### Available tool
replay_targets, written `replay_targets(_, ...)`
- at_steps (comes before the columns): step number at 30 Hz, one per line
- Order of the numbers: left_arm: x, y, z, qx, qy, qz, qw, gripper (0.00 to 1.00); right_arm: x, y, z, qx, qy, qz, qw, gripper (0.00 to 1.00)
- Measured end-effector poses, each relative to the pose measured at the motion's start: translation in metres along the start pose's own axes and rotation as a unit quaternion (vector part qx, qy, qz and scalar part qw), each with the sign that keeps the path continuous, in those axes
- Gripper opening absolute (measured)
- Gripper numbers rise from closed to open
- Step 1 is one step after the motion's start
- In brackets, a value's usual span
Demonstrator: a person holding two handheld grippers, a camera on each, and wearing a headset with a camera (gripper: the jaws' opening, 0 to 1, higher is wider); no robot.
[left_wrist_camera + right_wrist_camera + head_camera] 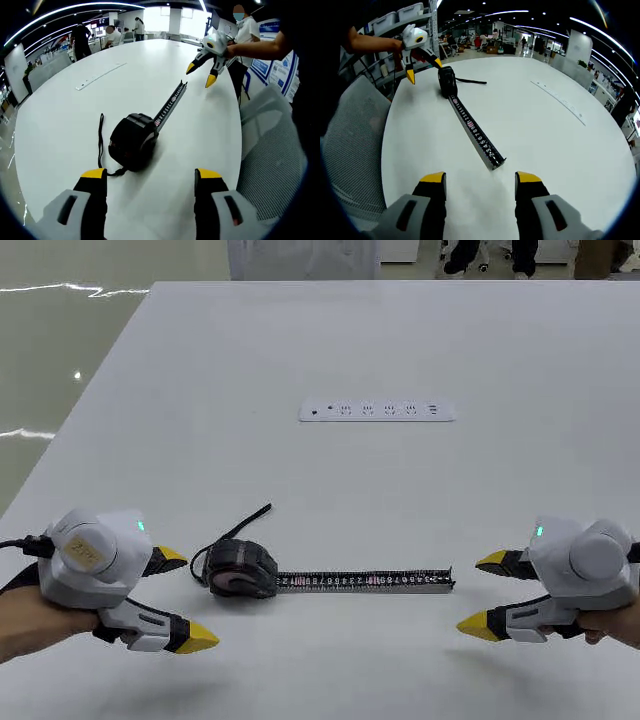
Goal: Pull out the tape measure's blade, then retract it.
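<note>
At lower centre lies the tape measure (241, 568), its thin, springy blade (365, 581) stretched rightward, probably best pinched at the tip; left gripper (197, 598) and right gripper (471, 593) gape wide, empty.

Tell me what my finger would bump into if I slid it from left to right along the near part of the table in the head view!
left gripper → tape measure case → blade, pulled out and lying flat → right gripper
</note>
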State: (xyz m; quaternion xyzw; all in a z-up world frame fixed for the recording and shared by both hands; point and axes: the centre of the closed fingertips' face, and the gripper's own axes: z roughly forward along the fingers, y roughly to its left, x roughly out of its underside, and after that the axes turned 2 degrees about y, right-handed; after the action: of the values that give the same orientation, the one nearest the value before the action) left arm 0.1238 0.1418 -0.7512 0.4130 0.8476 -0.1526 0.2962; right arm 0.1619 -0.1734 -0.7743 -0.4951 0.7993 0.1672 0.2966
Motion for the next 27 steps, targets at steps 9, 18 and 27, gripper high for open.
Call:
replay_targets(9, -0.008, -0.014, -0.009, -0.041, -0.039, -0.053, 0.9970, 0.78, -0.001, 0.017, -0.012, 0.021, -0.011, 0.039, 0.9990, 0.66)
replay_targets(18, -0.012, -0.018, -0.020, -0.095, -0.060, -0.081, 0.9904, 0.93, -0.006, 0.032, -0.024, 0.052, -0.027, 0.069, 0.9959, 0.75)
replay_targets(27, -0.023, -0.027, -0.028, -0.124, -0.083, -0.108, 0.9830, 0.99, -0.026, 0.046, -0.037, 0.086, -0.047, 0.084, 0.9917, 0.84)
